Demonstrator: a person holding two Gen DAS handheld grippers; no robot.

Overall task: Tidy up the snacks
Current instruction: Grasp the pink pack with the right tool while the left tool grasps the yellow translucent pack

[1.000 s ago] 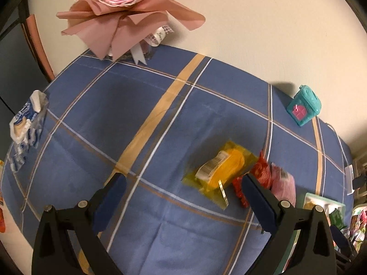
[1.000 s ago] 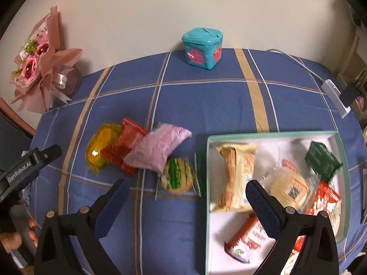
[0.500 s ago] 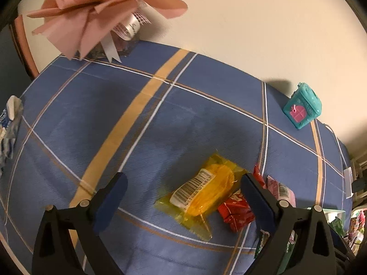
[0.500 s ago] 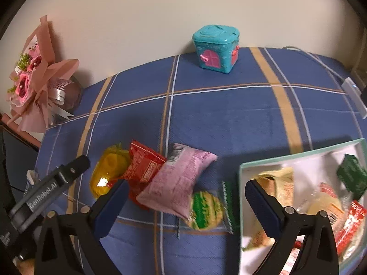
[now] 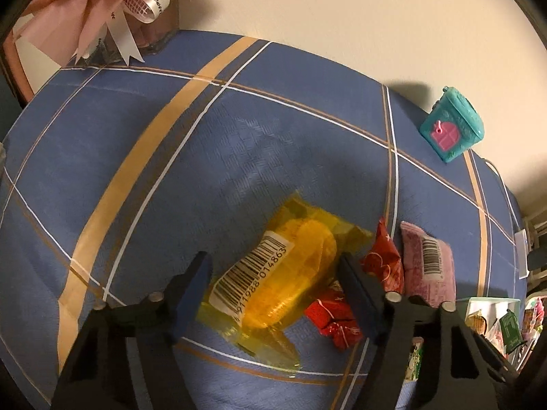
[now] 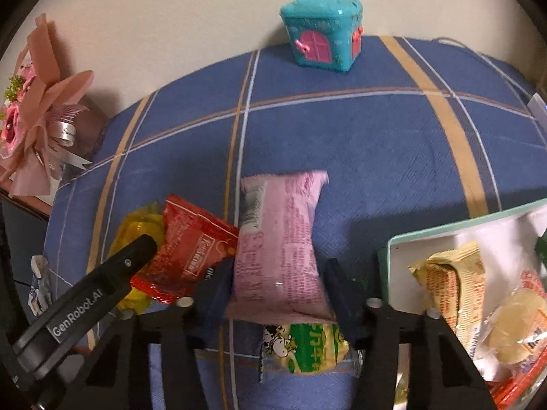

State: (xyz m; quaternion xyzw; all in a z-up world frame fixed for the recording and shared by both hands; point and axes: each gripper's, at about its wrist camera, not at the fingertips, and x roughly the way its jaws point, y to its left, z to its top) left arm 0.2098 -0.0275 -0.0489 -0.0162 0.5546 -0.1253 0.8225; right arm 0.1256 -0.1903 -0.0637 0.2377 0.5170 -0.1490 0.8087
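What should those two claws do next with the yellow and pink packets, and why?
Probably finish closing, then lift. The left gripper straddles the yellow packet and the right gripper the pink packet, jaws closing on both. The tray beside them already holds snacks.

On the table (image 6: 376, 130), snack packets (image 6: 278, 246) lie left of the tray (image 6: 444, 230); a toy house (image 6: 323, 36) stands far behind.

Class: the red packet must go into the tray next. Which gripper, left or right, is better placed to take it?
Neither is free. The left gripper is closing around the yellow packet, the right gripper around the pink packet. The left probably sits closer to the red packet; the tray lies on the right.
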